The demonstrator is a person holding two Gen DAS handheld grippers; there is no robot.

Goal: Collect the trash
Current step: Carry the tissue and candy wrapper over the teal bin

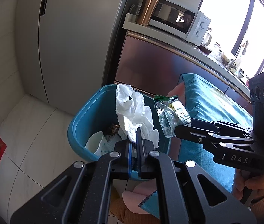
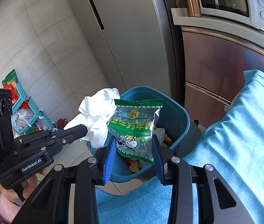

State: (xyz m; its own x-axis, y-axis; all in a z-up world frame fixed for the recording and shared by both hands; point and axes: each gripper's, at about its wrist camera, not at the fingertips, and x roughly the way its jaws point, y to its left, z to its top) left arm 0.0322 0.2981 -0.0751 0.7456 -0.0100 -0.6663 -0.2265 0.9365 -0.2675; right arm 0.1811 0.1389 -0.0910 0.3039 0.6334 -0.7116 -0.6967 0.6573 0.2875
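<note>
Two pieces of trash hang over the blue bin (image 1: 79, 128): the left tongs (image 1: 138, 140), pressed together, pinch a crumpled tissue (image 1: 133, 110); the right tongs (image 2: 133, 149), part spread, clamp a green snack wrapper (image 2: 134, 127) by its sides; both dangle above the bin mouth, the tissue nearer its left rim in the right view. The drop looks best made with each piece brought well inside the rim and low, then released one at a time, since light paper and film can drift or cling to the pads. A teal cloth (image 2: 244, 130) covers the tabletop just beside the bin; a fridge (image 1: 72, 43) and microwave (image 1: 178, 20) stand behind; bags (image 2: 25, 115) clutter the floor, well apart.
</note>
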